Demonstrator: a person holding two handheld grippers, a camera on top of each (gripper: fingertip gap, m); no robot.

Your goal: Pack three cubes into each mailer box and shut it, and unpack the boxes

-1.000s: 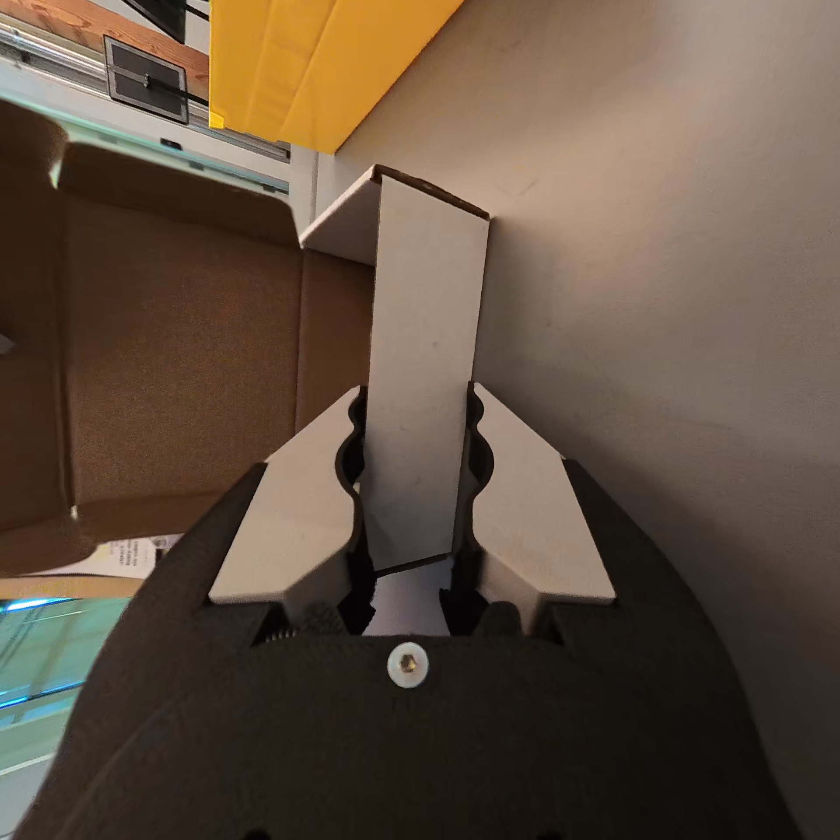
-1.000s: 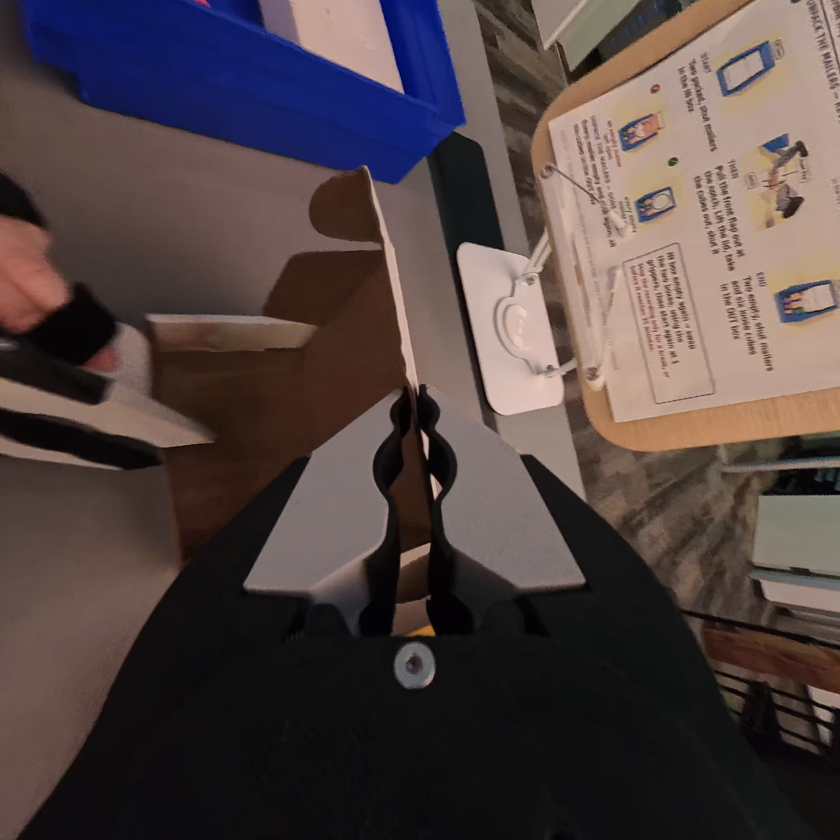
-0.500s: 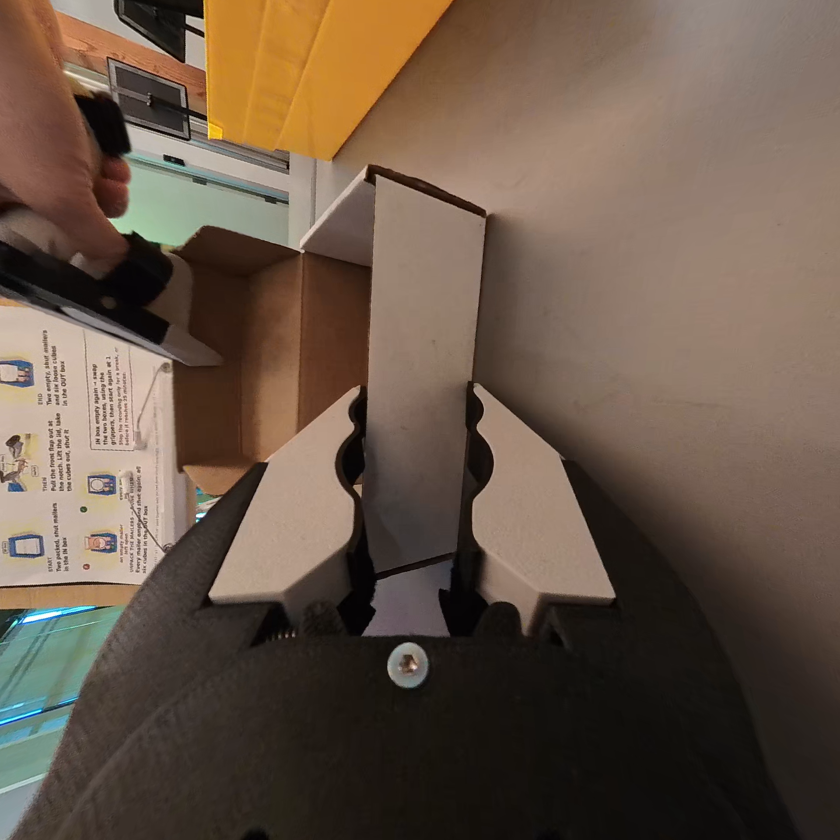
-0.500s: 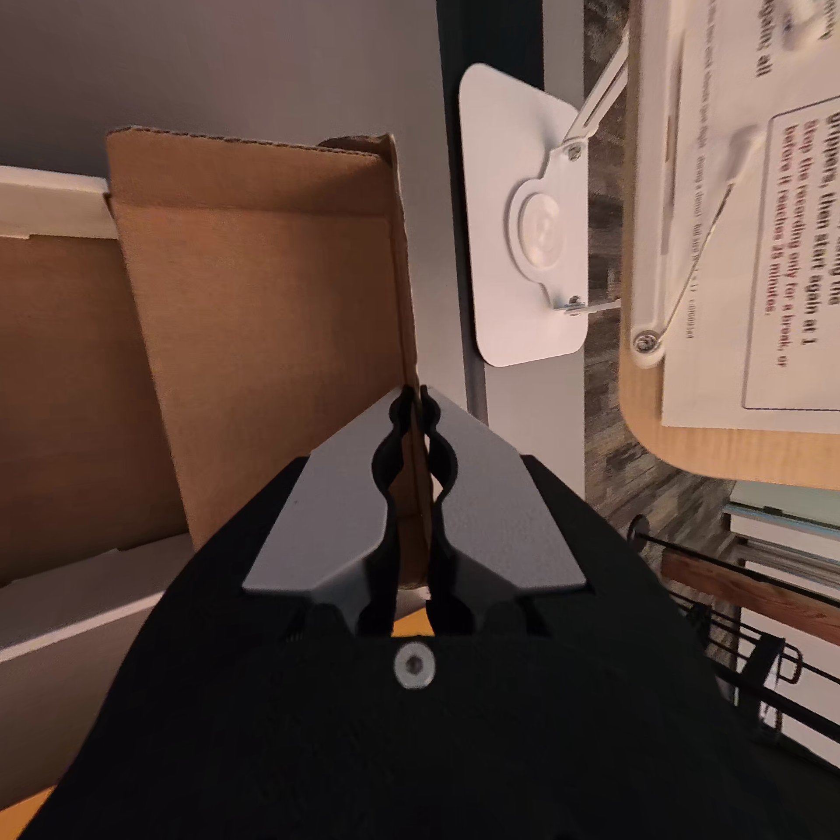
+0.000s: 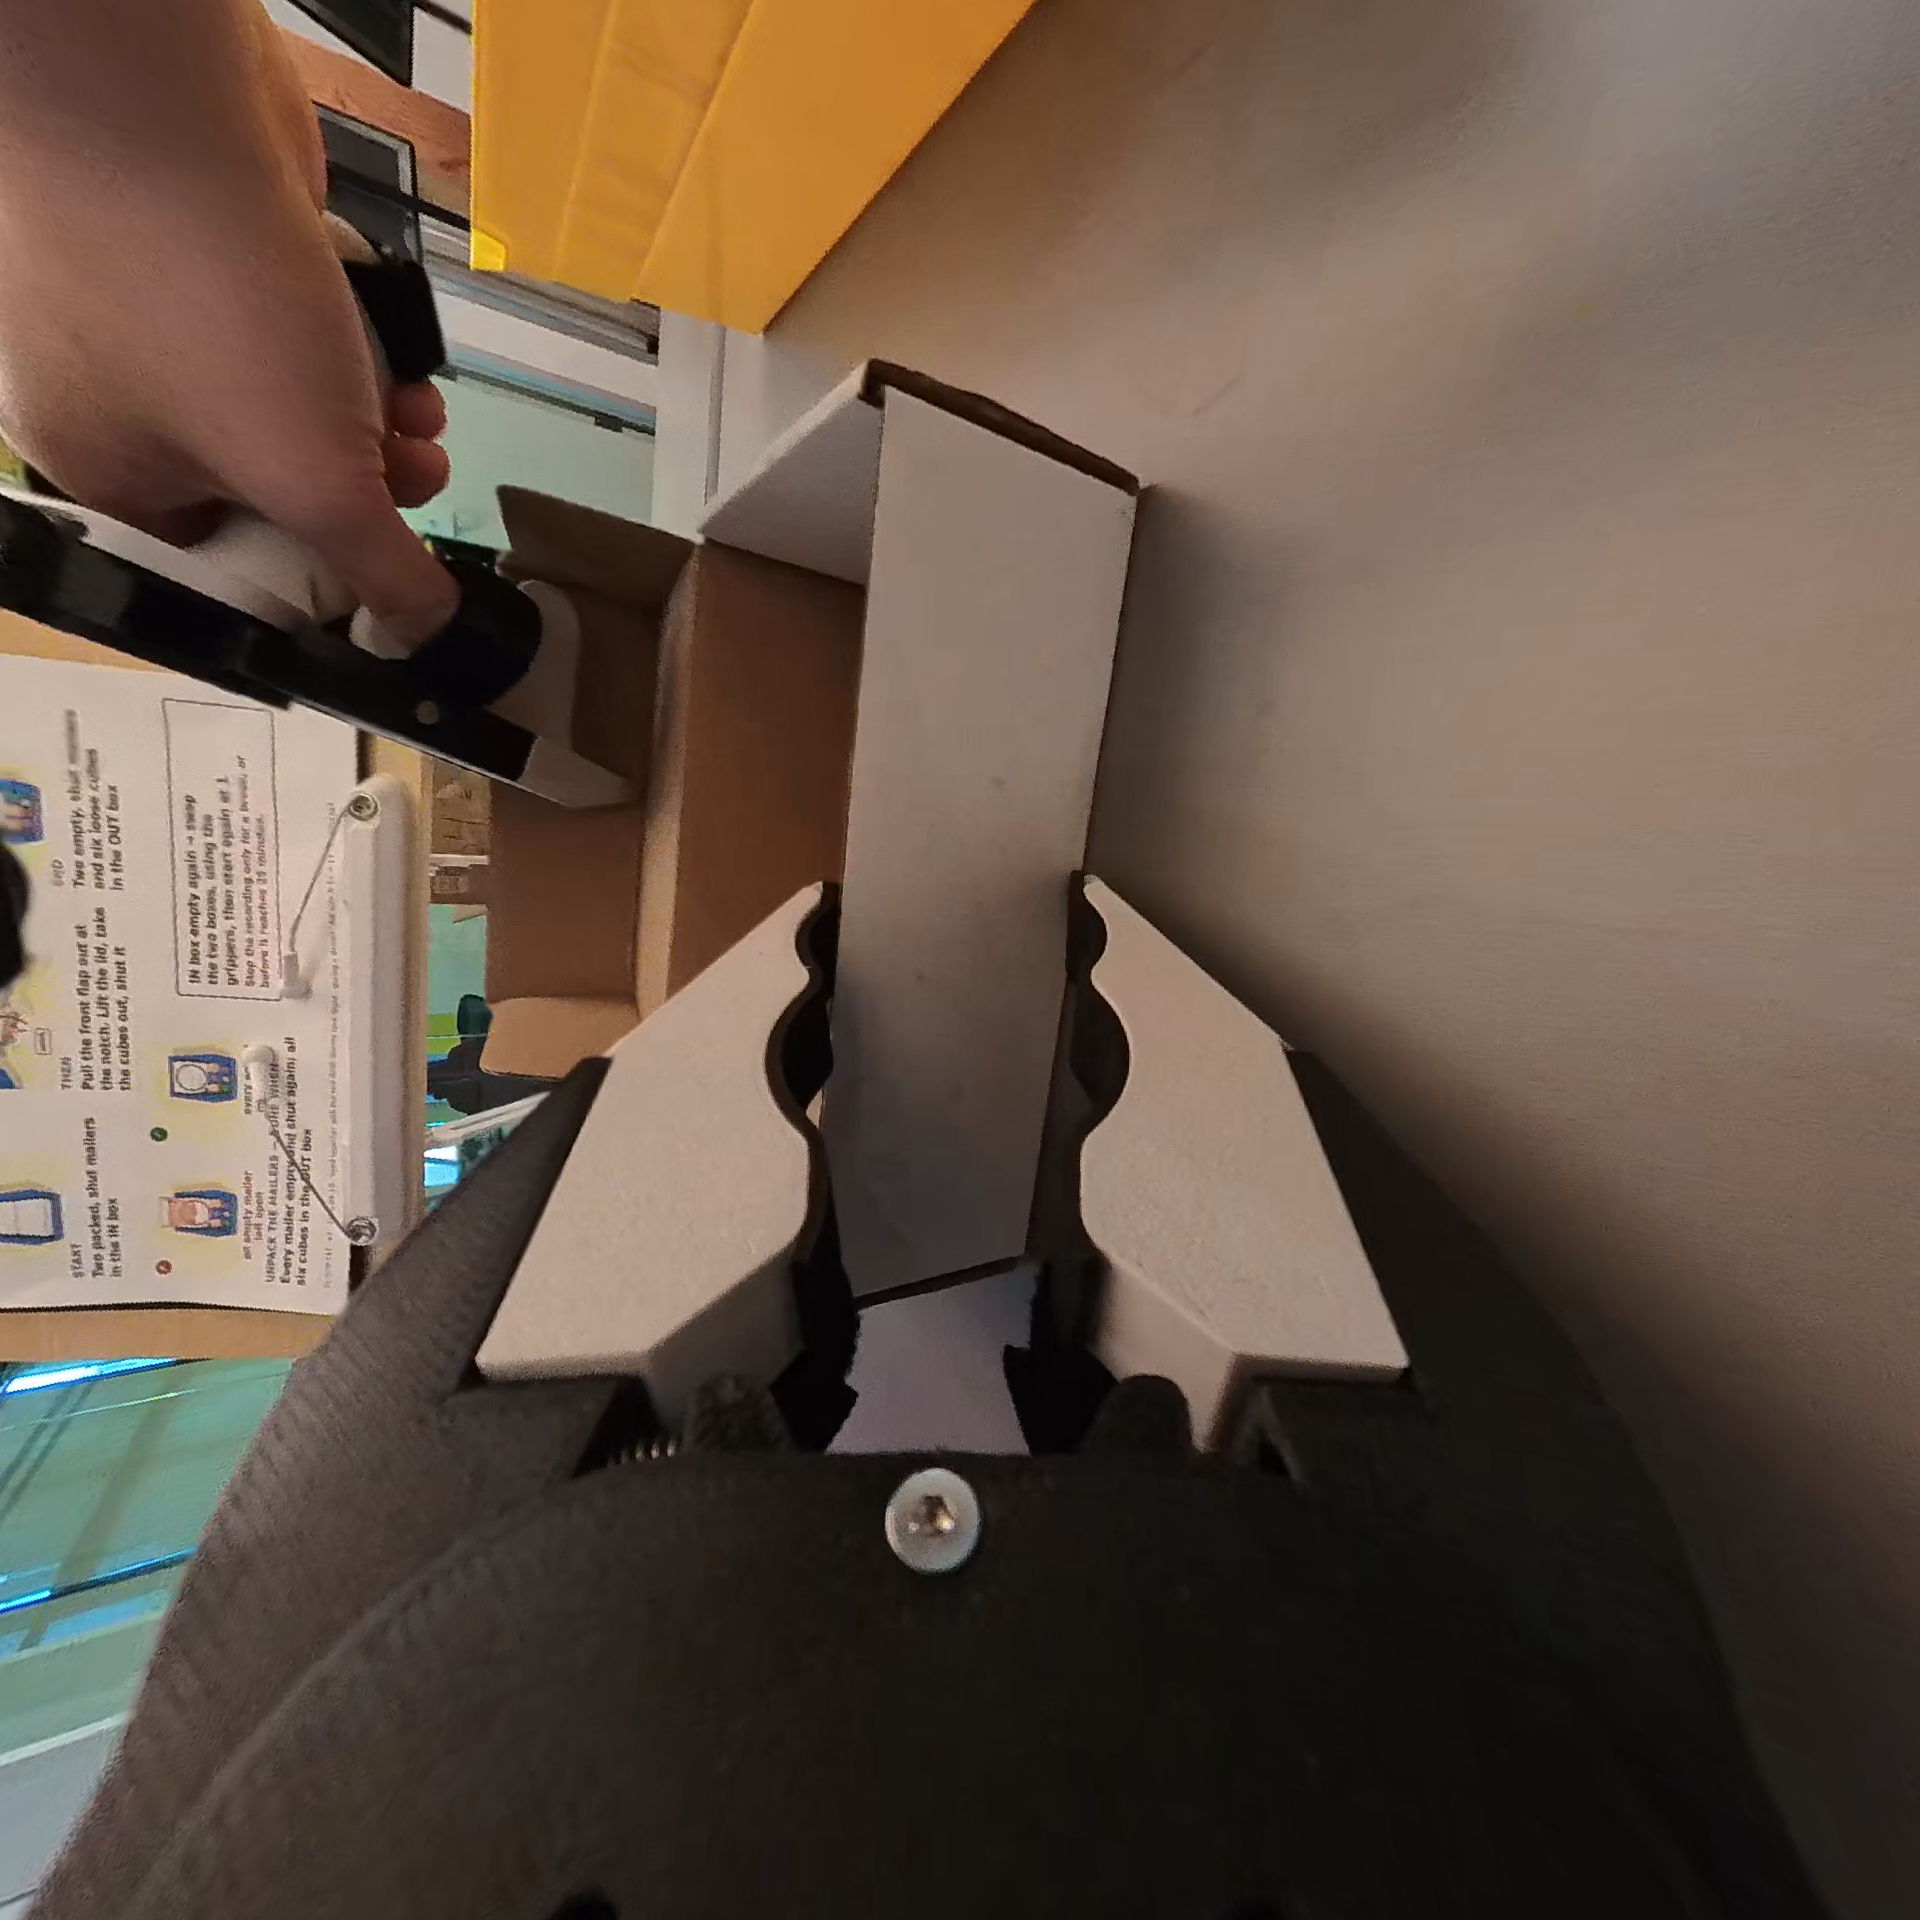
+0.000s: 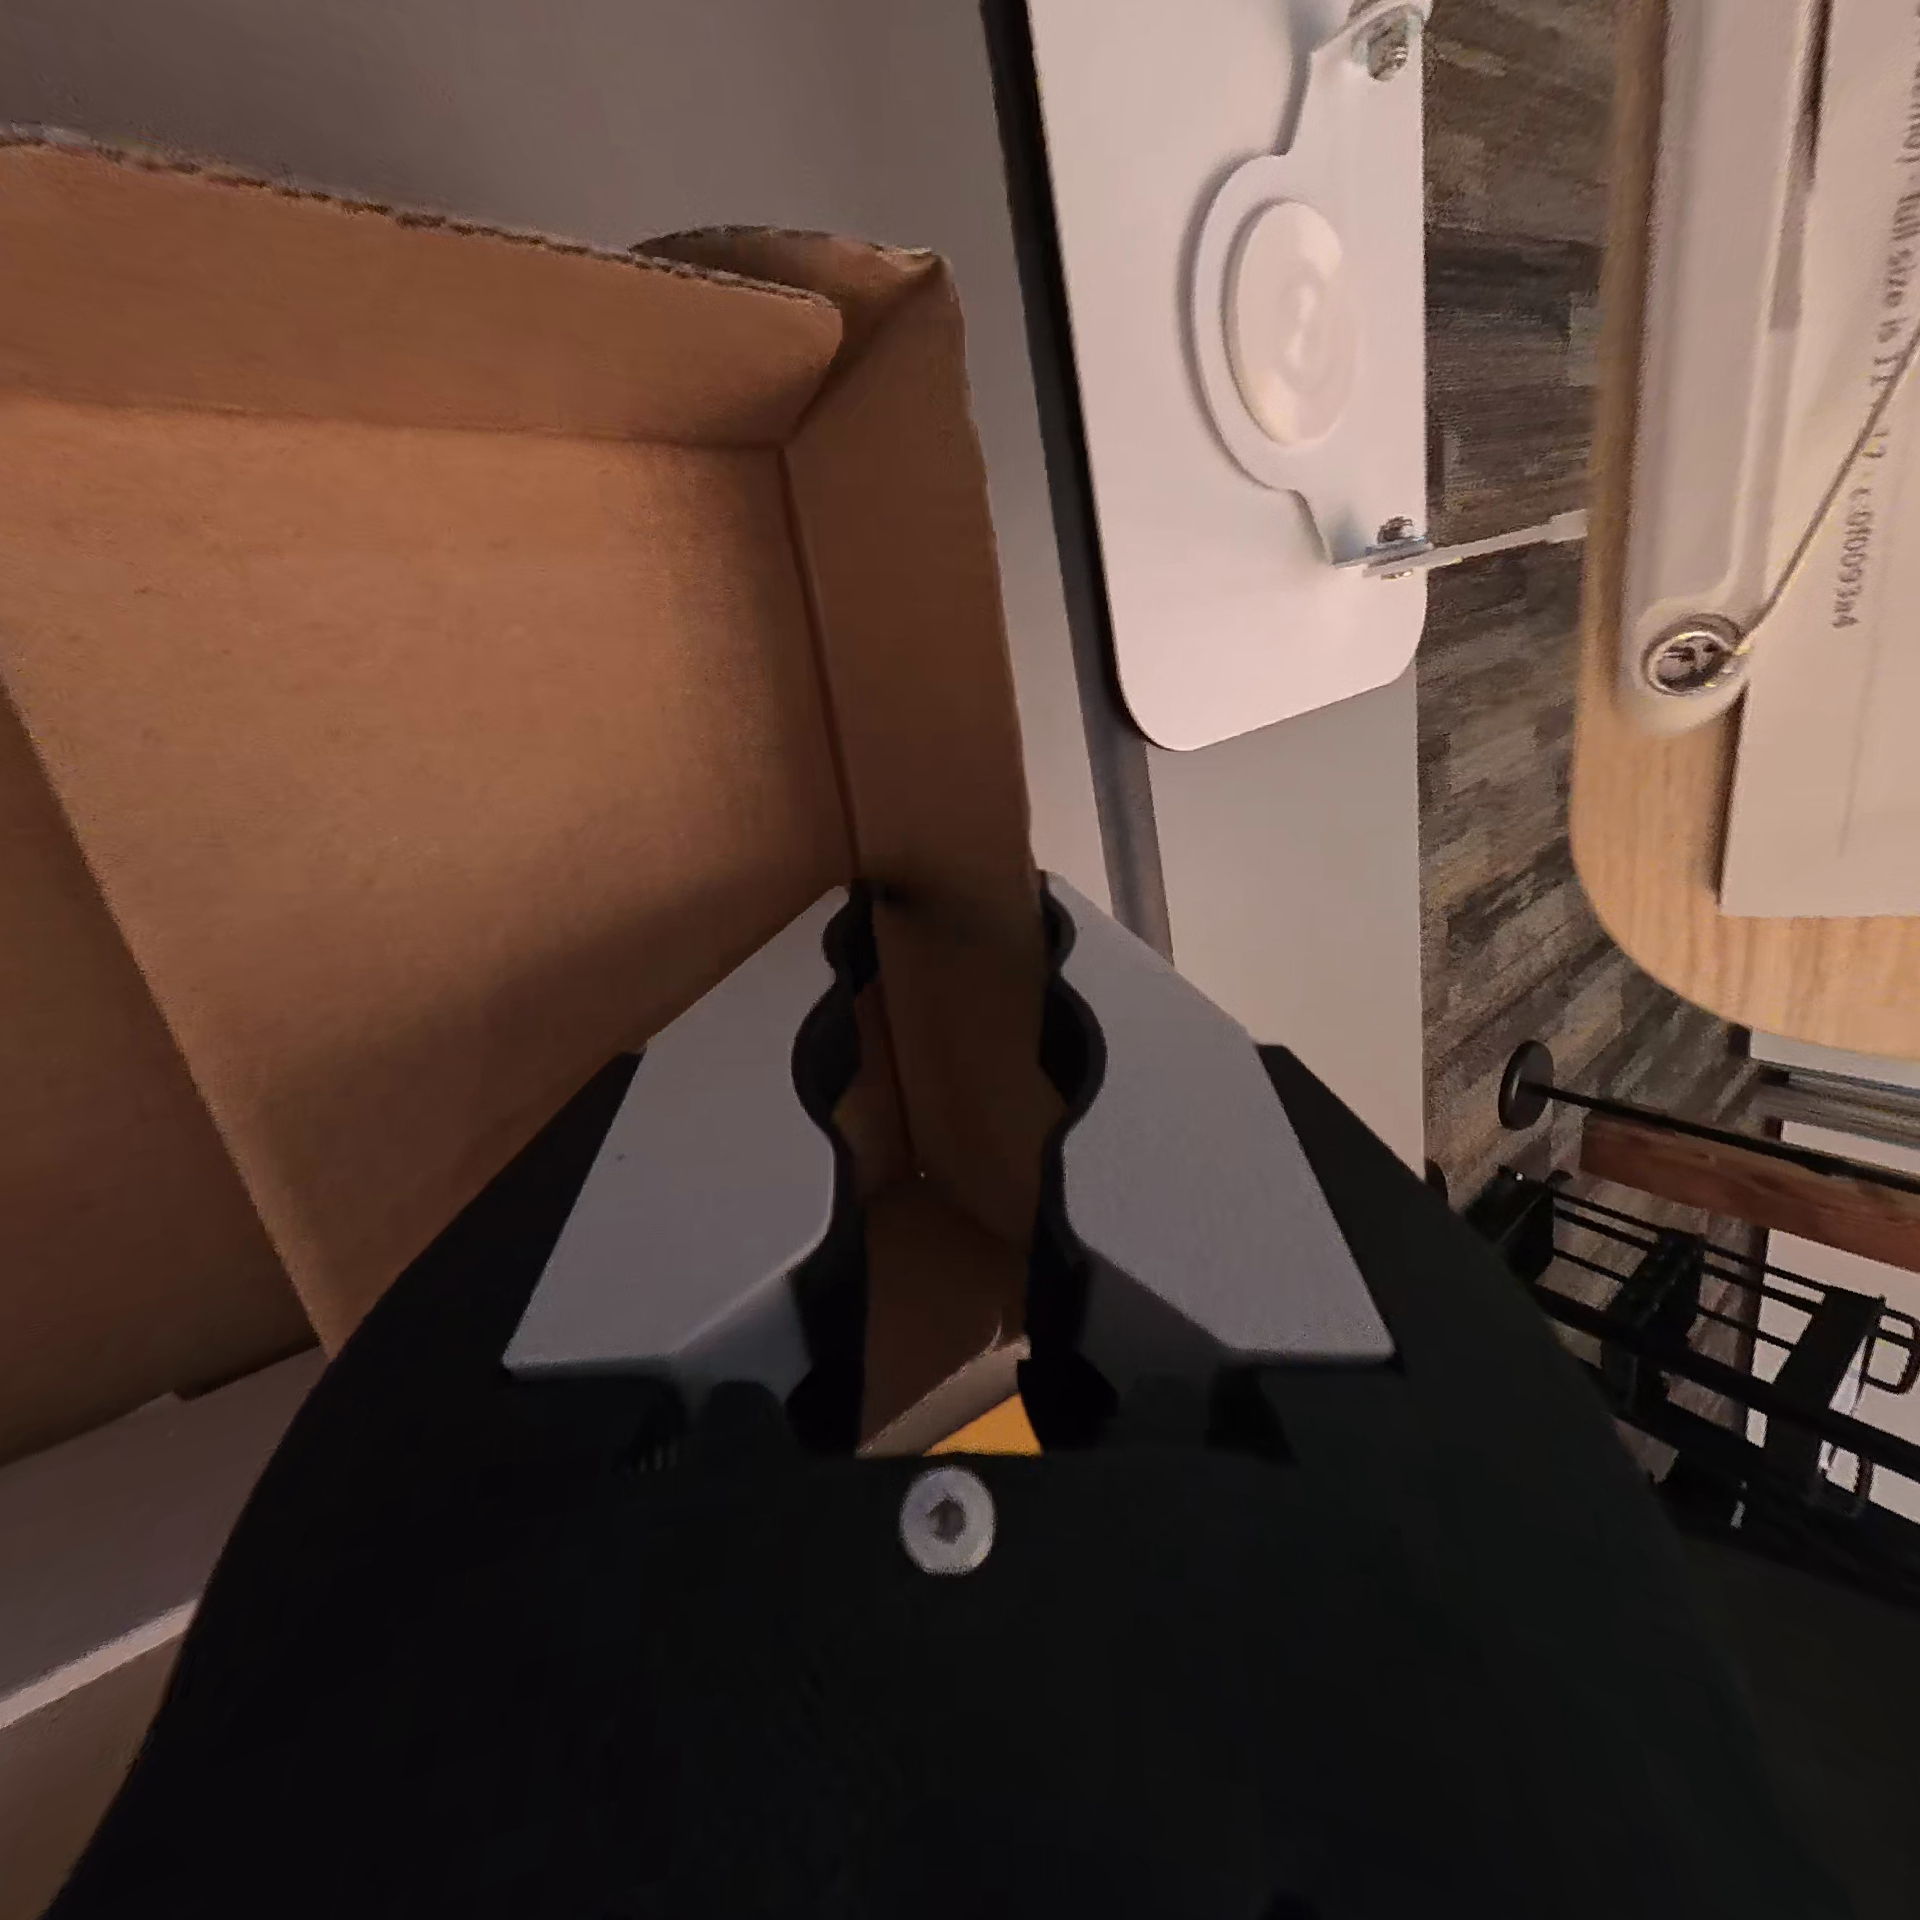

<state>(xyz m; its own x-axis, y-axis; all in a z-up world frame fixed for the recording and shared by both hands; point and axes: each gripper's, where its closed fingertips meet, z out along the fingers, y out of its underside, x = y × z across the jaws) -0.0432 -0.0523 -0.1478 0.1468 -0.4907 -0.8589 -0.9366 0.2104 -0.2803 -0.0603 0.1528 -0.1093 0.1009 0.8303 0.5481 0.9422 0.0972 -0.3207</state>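
The mailer box (image 5: 977,831) rests on the grey table (image 5: 1507,727), white outside and brown corrugated inside, with its lid raised. No cubes are visible in the part of the box interior that shows.

The left gripper (image 5: 951,1039) holds the box's white side wall: its 2 pale fingers (image 5: 686,1174) sit on either side of the wall, set to a moderate width, and press against it.

The brown lid panel (image 6: 416,675) stands to the left of the box wall in the left wrist view. The right gripper (image 6: 951,1049) straddles the lid's side flap (image 6: 935,790). Its jaws stand partly apart and the flap runs at a slant between them; whether they pinch it cannot be told. In the left wrist view the same gripper (image 5: 582,769) shows at the lid's far side, carried by a person's hand (image 5: 197,343).

A yellow bin (image 5: 727,135) sits on the table beyond the box's far end. A small yellow patch shows below the flap between the right gripper's fingers.

Off the table edge beside the lid, a white clamp plate (image 6: 1268,353) is fixed. Beyond it stands a round-cornered wooden board (image 6: 1714,831) carrying a printed instruction sheet (image 5: 156,987). A black wire rack (image 6: 1714,1299) is below the board.
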